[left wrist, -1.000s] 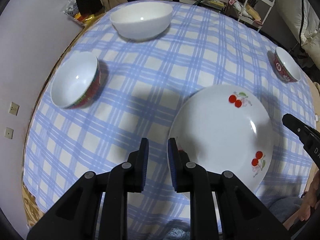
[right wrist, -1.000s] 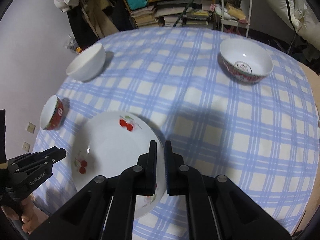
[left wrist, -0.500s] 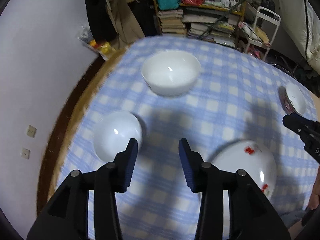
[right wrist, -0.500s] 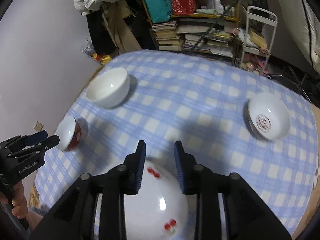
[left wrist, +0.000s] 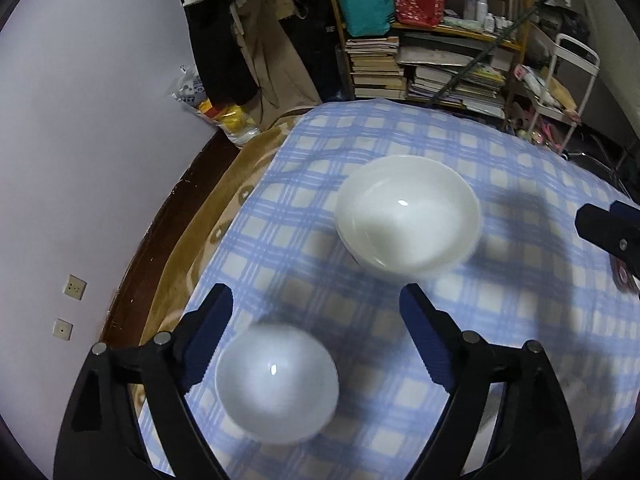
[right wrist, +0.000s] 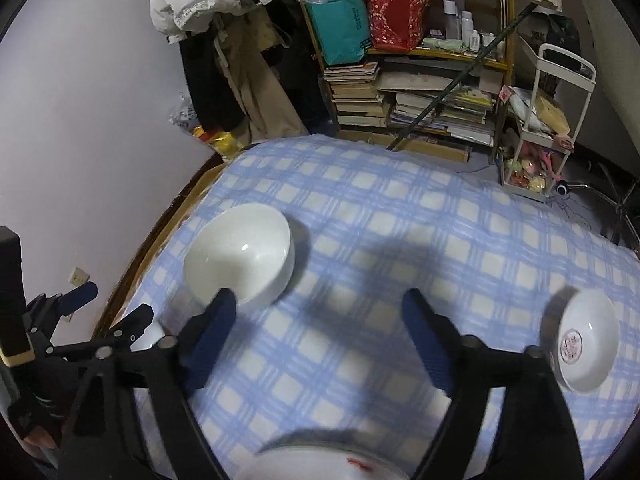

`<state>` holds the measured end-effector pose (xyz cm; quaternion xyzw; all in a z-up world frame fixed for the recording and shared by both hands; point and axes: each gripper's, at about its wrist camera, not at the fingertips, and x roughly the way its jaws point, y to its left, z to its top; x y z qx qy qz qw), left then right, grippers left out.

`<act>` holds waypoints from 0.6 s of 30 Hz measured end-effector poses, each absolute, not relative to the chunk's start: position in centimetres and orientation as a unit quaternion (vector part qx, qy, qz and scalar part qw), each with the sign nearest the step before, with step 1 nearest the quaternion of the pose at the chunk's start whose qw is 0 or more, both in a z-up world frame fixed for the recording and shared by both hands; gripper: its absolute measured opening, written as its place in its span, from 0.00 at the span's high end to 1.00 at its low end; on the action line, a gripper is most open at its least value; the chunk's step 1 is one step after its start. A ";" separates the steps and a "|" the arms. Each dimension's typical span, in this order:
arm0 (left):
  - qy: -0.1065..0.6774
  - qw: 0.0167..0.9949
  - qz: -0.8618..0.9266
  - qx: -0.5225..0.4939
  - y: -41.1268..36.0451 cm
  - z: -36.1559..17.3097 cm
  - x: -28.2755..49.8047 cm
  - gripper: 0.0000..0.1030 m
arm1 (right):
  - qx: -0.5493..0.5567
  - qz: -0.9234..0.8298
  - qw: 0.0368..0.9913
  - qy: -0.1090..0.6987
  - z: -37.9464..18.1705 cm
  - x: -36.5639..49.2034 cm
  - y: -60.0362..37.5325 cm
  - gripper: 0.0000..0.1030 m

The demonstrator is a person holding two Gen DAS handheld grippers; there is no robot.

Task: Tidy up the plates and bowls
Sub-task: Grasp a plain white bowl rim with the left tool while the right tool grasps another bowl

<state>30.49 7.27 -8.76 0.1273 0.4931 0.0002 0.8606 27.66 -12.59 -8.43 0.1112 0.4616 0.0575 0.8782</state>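
Both claws opening, empty: left claw over small bowl, right claw near plate. Big white bowl mid-table. Risk: motion blur, misjudged descent knocks rim, bowl skids.

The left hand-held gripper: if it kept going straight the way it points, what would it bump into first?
Probably the small bowl lying between the opening fingers of the left hand-held gripper, or the checked cloth just beyond it; blur makes depth uncertain.
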 end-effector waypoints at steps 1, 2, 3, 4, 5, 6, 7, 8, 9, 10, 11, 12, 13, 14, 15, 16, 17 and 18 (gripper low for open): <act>0.495 0.859 0.005 0.128 7.4 -9.1 31.1 0.18 | 0.107 0.060 0.876 0.466 -8.8 28.6 -12.1 0.11; 0.498 0.858 0.011 0.128 7.6 -9.4 31.8 0.18 | 0.106 0.063 0.875 0.469 -9.1 29.3 -11.8 0.10; 0.501 0.856 0.013 0.126 7.9 -9.7 32.4 0.18 | 0.104 0.066 0.873 0.472 -9.4 30.0 -11.5 0.09; 0.505 0.855 0.015 0.118 8.3 -10.0 33.3 0.18 | 0.102 0.066 0.872 0.475 -9.8 30.4 -11.4 0.09; 0.508 0.854 0.017 0.111 8.6 -10.3 34.0 0.18 | 0.102 0.065 0.869 0.479 -10.2 31.0 -11.2 0.09; 0.510 0.853 0.018 0.106 8.8 -10.5 34.5 0.18 | 0.103 0.064 0.867 0.484 -10.6 31.6 -11.0 0.09; 0.515 0.851 0.017 0.099 9.2 -11.0 35.4 0.18 | 0.104 0.064 0.864 0.489 -11.1 32.2 -10.8 0.09; 0.518 0.850 0.015 0.096 9.3 -11.3 35.9 0.18 | 0.105 0.063 0.861 0.494 -11.6 32.7 -10.7 0.09; 0.522 0.848 0.012 0.095 9.4 -11.7 36.4 0.18 | 0.104 0.063 0.859 0.498 -12.0 33.1 -10.6 0.09; 0.526 0.845 0.007 0.096 9.4 -12.1 37.0 0.18 | 0.102 0.064 0.856 0.503 -12.4 33.4 -10.6 0.09; 0.528 0.844 0.004 0.097 9.3 -12.4 37.5 0.18 | 0.099 0.064 0.853 0.509 -12.9 33.8 -10.5 0.09; 0.531 0.842 0.001 0.097 9.3 -12.8 37.9 0.18 | 0.097 0.063 0.850 0.514 -13.2 34.1 -10.4 0.09; 0.536 0.839 -0.004 0.093 9.3 -13.2 38.4 0.18 | 0.094 0.060 0.847 0.519 -13.8 34.5 -10.4 0.09; 0.543 0.835 -0.009 0.087 9.3 -13.6 38.9 0.18 | 0.094 0.059 0.846 0.522 -14.0 34.8 -10.5 0.09; 0.553 0.829 -0.014 0.082 9.3 -14.1 39.3 0.18 | 0.095 0.058 0.843 0.526 -14.4 35.1 -10.6 0.09; 0.559 0.825 -0.015 0.081 9.2 -14.3 39.6 0.19 | 0.097 0.058 0.841 0.529 -14.6 35.3 -10.7 0.09; 0.564 0.822 -0.016 0.077 9.1 -14.6 39.8 0.24 | 0.102 0.060 0.838 0.533 -14.9 35.6 -10.7 0.09; 0.568 0.820 -0.022 0.069 9.1 -14.8 40.1 0.32 | 0.110 0.064 0.835 0.535 -15.1 35.8 -10.7 0.09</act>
